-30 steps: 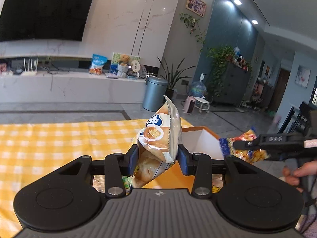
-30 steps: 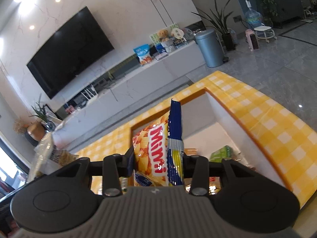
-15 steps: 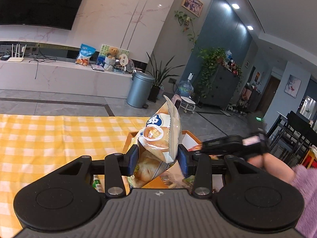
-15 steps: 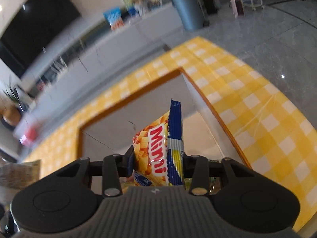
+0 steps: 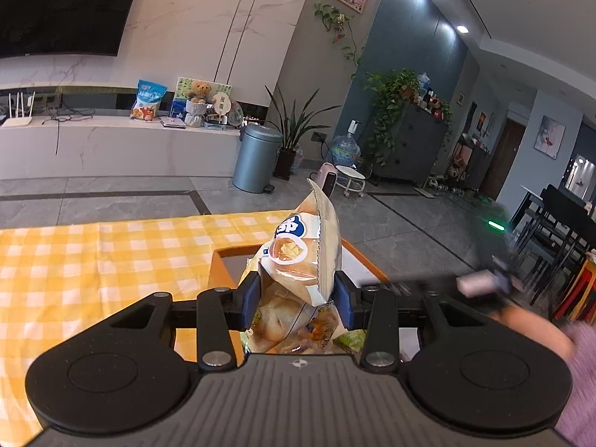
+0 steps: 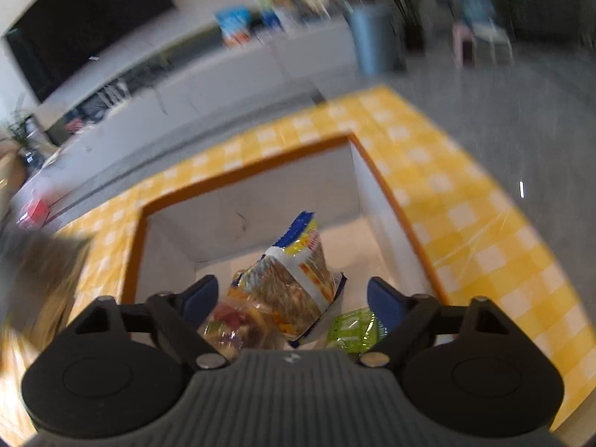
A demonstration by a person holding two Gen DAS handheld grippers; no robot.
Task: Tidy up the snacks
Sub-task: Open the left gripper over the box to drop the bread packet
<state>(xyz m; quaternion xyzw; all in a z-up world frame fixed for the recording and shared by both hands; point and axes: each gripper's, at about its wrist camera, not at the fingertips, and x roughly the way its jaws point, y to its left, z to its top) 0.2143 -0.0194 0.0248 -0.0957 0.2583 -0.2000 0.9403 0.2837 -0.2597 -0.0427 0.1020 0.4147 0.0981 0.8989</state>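
Right gripper (image 6: 292, 294) stands with jaws wide apart, they have just been opening; the blue pads touch nothing; a blue-and-yellow snack packet (image 6: 298, 279) sits between them but free of both, tilted, w/ its blue sealed end pointing up toward the far wall of the box (image 6: 246, 201). Box is white inside w/ an orange rim, and it sits on the yellow checked tablecloth (image 6: 447, 186); under the loose packet lies a clear crinkled bag (image 6: 231, 320) and, on the right, a green packet (image 6: 352, 329), both on the box floor. This view is blurred, so print on the packets is not readable.

Left gripper (image 5: 296, 300) holds a pale bread packet (image 5: 301, 257); both blue pads press on its sides, jaws at a middle width; packet stands about upright, its sealed edge on top, a blue logo on the front. Beyond it the orange-rimmed box shows on the cloth, the packet above the near part of it. At right in the left wrist view, the other gripper appears as a dark blur, w/ a person's hand (image 5: 536, 331) and a purple sleeve (image 5: 581, 365) behind it.
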